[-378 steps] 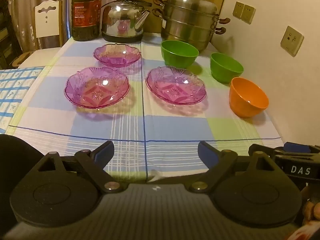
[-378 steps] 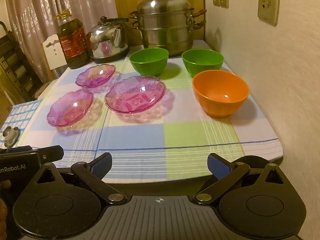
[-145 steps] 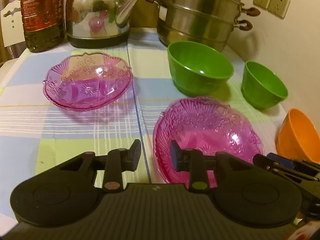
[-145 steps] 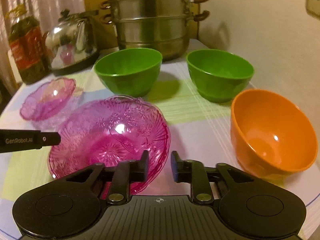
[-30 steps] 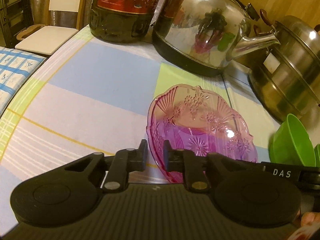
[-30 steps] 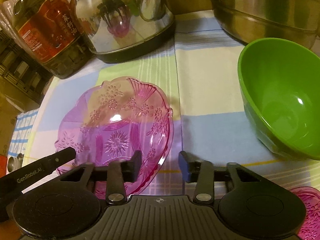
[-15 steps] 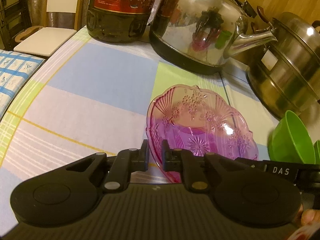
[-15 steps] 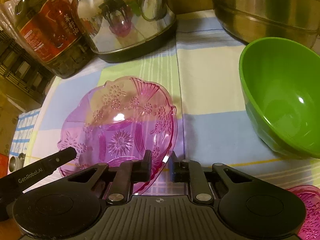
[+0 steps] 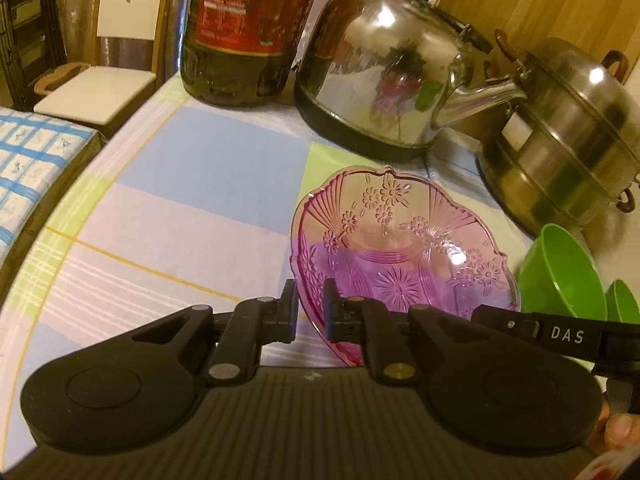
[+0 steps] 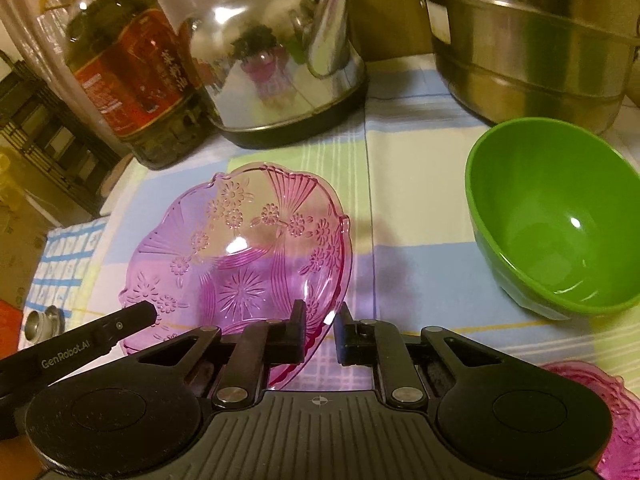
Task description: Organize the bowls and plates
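Note:
A pink glass plate (image 9: 400, 256) with pressed flowers hangs slightly tilted just above the checked tablecloth (image 9: 192, 184), held from both sides. My left gripper (image 9: 310, 306) is shut on its left rim. In the right wrist view the same plate (image 10: 240, 264) has its right rim pinched in my right gripper (image 10: 320, 326), which is also shut. A large green bowl (image 10: 560, 220) stands to the right of the plate. A smaller green bowl (image 9: 622, 304) peeks out behind it. Another pink plate (image 10: 592, 400) lies at the near right, partly hidden by the gripper body.
Close behind the plate stand a steel kettle (image 9: 392, 80), an oil bottle (image 10: 128, 72) and a stacked steel steamer pot (image 9: 568, 128). A white chair (image 9: 112, 40) is past the table's left edge. A fingertip (image 9: 618, 434) shows at the lower right.
My right gripper's jaws have shut on the plate's right rim. Both grippers have then risen a little with the plate, and it now casts a shadow on the cloth.

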A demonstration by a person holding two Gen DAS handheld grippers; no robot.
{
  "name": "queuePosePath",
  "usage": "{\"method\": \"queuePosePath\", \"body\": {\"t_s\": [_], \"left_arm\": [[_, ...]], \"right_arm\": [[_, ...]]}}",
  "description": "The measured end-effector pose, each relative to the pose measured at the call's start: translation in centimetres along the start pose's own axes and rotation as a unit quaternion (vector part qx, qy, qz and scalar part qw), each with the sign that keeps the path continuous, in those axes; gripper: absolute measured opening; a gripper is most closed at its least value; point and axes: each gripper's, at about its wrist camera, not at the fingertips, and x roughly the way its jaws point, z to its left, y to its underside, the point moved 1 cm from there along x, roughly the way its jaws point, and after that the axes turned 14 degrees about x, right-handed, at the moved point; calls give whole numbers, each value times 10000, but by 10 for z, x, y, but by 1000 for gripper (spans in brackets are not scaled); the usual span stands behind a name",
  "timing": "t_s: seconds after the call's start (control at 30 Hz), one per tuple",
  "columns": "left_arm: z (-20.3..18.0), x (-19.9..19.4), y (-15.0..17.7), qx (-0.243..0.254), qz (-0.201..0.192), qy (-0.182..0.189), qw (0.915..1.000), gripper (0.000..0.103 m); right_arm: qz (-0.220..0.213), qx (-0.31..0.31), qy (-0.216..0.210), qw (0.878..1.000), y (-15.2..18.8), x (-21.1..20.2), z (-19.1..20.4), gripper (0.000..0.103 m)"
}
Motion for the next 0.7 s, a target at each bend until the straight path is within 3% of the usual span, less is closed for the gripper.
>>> {"method": "queuePosePath", "body": {"t_s": [0.43,0.7], "left_arm": [[-39,-89,36,220,-366,-33,9991,11],[-80,-140,89,301,-393,108,9987,12]], "right_arm": [[-436,-83,-171,9989,49,-92,-7,13],[-694,5,-163,9975,100,-154,-39,13]]}}
